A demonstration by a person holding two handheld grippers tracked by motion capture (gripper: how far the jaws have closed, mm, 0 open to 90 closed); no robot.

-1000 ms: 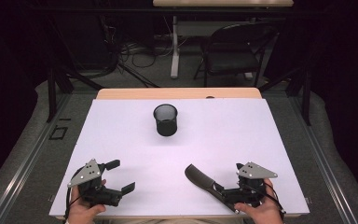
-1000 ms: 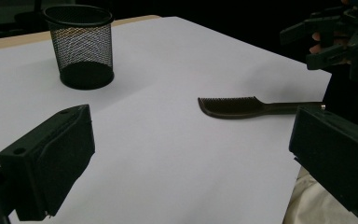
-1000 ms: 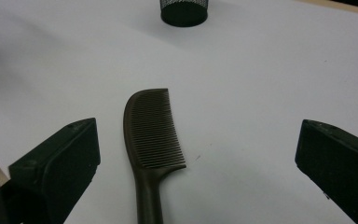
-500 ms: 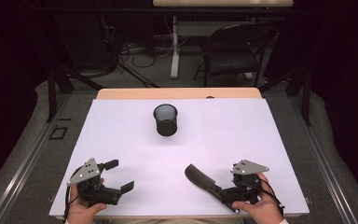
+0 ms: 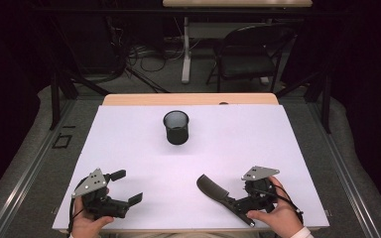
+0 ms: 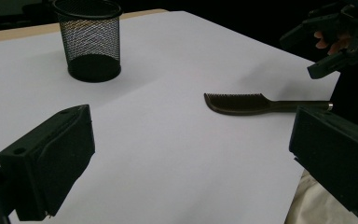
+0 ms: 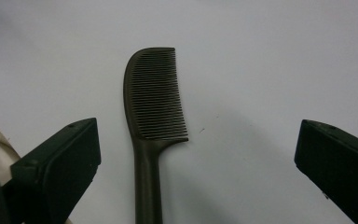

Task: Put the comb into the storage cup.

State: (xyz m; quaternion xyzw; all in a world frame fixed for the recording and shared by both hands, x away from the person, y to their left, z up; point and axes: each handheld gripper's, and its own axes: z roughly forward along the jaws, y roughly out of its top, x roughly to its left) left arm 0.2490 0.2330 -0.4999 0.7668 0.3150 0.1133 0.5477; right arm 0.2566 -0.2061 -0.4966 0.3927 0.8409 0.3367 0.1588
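Note:
A dark comb (image 5: 212,187) (image 7: 156,100) (image 6: 240,102) lies flat on the white table top (image 5: 258,139), teeth end pointing to the far left, handle toward the person. My right gripper (image 5: 239,202) (image 7: 198,140) is open, its jaws standing wide on either side of the comb's handle without touching it. It also appears at the upper right of the left gripper view (image 6: 340,42). My left gripper (image 5: 127,187) (image 6: 196,140) is open and holds nothing, low over the near left of the table. A black mesh cup (image 5: 176,127) (image 6: 88,39) stands upright at the table's centre back.
The white sheet's near edge (image 5: 178,229) runs just under both hands. A wooden strip (image 5: 188,99) borders the far edge. A dark chair (image 5: 250,59) and floor cables stand beyond the table.
The right gripper has shifted left and slightly forward, closer over the comb's handle. The left gripper has barely moved. Comb and cup are unmoved.

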